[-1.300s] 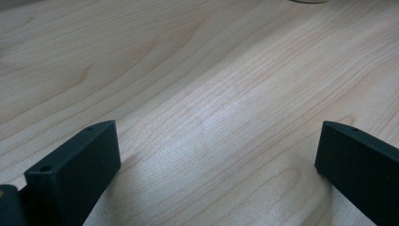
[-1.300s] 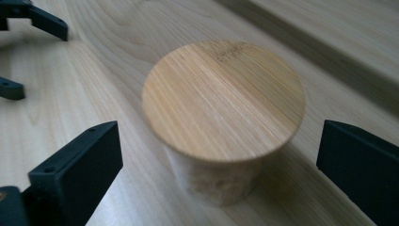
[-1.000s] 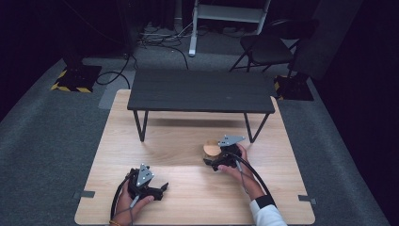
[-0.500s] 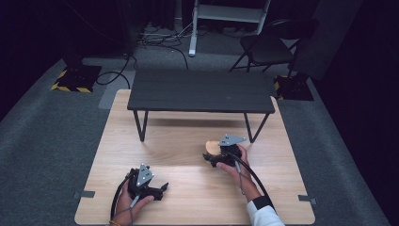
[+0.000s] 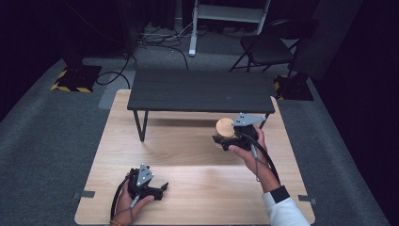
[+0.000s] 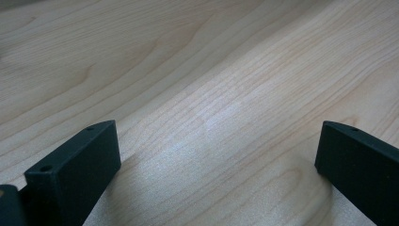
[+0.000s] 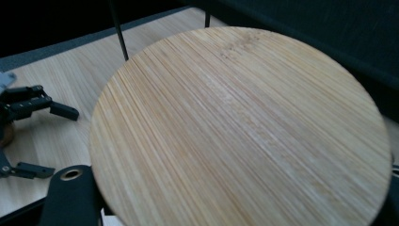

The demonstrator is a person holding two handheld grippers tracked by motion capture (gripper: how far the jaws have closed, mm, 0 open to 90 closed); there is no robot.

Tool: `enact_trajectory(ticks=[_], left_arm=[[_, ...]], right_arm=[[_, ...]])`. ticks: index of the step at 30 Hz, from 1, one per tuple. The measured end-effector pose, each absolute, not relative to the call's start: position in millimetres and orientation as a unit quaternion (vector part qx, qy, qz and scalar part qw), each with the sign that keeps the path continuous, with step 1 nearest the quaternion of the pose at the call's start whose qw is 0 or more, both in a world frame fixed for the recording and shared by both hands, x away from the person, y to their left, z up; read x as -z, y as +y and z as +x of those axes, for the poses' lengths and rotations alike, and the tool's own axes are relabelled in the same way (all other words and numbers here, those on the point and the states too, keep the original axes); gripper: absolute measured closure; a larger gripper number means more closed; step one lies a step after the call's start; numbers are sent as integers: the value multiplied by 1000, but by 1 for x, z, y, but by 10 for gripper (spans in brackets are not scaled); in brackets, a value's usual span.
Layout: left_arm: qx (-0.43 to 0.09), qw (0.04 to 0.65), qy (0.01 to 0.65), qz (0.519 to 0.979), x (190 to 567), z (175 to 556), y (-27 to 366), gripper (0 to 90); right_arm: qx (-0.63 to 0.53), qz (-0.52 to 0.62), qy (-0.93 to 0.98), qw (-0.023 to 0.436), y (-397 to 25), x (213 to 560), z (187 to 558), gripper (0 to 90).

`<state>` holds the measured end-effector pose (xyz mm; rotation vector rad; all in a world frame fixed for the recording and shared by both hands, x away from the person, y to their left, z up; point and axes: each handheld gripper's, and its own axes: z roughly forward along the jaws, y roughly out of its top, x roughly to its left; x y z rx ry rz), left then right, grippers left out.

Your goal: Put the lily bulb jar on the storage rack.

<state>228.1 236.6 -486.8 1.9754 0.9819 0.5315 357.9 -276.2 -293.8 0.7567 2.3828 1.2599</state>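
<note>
— Pale wooden table (image 5: 188, 155); why is the left gripper (image 6: 216, 155) lying there, jaws spread?
— Idling, holding nothing. The right gripper (image 5: 221, 139) is clamping a bamboo disc (image 7: 240, 127) between its jaws, probably for carrying.

Black grippers (image 5: 157, 188) with grey three-cornered plates, black cables; white sleeve (image 5: 287, 212), dark cuff.

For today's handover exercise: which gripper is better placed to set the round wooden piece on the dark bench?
Right. The right gripper holds the round wooden piece beside the dark bench; the left gripper sits open near the table's front edge.
</note>
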Motion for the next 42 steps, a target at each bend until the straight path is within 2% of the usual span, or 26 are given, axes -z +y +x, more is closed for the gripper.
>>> enact_trajectory(ticks=[8,13,16,17,26,42], left_arm=[[-212,422,392,789,487,228,237,5],[-212,422,392,789,487,228,237,5],[-212,422,392,789,487,228,237,5],[-212,423,392,789,487,228,237,5],[-212,423,392,789,487,228,237,5],[-212,423,392,789,487,228,237,5]], right_arm=[[-454,281,829,164,-276,247,380,243],[-455,295,824,167,-277,236,391,243],[-450,307,820,175,-275,229,397,243],[-437,314,821,191,-269,224,399,243],[-406,351,815,217,-255,218,425,243],[-410,378,801,216,-258,227,447,243]])
